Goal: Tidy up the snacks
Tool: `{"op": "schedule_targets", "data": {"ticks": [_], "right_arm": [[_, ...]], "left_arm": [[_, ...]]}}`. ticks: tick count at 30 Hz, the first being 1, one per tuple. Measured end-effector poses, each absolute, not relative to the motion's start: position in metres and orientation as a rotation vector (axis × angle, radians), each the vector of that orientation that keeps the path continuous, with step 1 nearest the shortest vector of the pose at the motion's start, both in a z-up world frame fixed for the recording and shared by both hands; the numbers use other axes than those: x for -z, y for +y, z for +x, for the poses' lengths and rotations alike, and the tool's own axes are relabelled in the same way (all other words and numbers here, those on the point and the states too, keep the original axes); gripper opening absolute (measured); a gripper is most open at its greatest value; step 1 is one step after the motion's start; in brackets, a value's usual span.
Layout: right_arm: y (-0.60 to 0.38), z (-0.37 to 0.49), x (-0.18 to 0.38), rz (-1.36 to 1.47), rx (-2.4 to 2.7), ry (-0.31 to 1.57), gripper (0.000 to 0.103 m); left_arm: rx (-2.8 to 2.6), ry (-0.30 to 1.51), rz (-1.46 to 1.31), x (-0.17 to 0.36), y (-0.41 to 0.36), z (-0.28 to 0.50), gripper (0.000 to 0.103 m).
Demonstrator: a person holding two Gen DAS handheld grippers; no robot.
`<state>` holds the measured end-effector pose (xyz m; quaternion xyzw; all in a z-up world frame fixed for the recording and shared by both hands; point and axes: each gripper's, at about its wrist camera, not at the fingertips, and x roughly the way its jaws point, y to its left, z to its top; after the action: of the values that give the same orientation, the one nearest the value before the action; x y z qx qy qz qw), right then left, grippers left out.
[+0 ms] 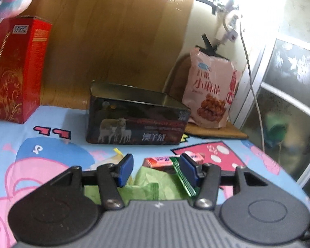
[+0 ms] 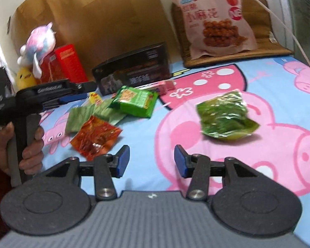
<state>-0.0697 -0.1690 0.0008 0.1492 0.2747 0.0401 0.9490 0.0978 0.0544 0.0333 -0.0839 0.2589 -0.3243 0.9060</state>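
In the left wrist view my left gripper (image 1: pixel 157 170) is open, low over a pile of snacks. A pale green packet (image 1: pixel 155 184) lies below the gap, and a green foil packet (image 1: pixel 184 177) sits beside the right pad. A pink-red candy box (image 1: pixel 158 162) lies just beyond. My right gripper (image 2: pixel 152 161) is open over bare sheet with nothing between its pads. Ahead of it to the right lies a shiny green packet (image 2: pixel 225 115). To its left are a red-orange packet (image 2: pixel 95 138) and a green snack pack (image 2: pixel 134 100). A hand (image 2: pixel 31 144) holds the left gripper (image 2: pixel 82 94) over the pile.
An open black tin (image 1: pixel 134 119) stands behind the pile on the cartoon bedsheet (image 2: pixel 258 82). A large pink snack bag (image 2: pixel 217 18) leans on a brown cushion (image 2: pixel 268 51) at the back. Red boxes (image 2: pixel 68 64) and plush toys (image 2: pixel 37 43) stand at the back left.
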Motion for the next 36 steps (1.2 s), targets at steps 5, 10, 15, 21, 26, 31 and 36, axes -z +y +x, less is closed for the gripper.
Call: {"op": "schedule_targets", "data": {"ticks": [5, 10, 15, 21, 26, 31, 36], "right_arm": [[-0.128, -0.063, -0.003, 0.131, -0.189, 0.585, 0.056], [-0.098, -0.058, 0.005, 0.007, -0.244, 0.615, 0.07], [-0.096, -0.059, 0.009, -0.002, -0.231, 0.603, 0.074], [-0.099, -0.064, 0.01, 0.041, -0.224, 0.585, 0.074], [-0.095, -0.063, 0.01, 0.028, -0.221, 0.586, 0.075], [-0.081, -0.049, 0.009, -0.047, -0.237, 0.588, 0.074], [-0.089, -0.031, 0.002, -0.027, -0.161, 0.585, 0.022]], "left_arm": [[0.668, 0.516, -0.209, -0.038, 0.067, 0.099, 0.052], [0.661, 0.531, -0.229, -0.037, 0.072, 0.103, 0.052], [0.667, 0.56, -0.231, -0.031, 0.07, 0.107, 0.052], [0.682, 0.569, -0.211, -0.027, 0.066, 0.106, 0.052], [0.687, 0.582, -0.213, -0.026, 0.065, 0.107, 0.053], [0.689, 0.589, -0.213, -0.026, 0.065, 0.108, 0.054], [0.684, 0.596, -0.224, -0.026, 0.067, 0.109, 0.054]]}}
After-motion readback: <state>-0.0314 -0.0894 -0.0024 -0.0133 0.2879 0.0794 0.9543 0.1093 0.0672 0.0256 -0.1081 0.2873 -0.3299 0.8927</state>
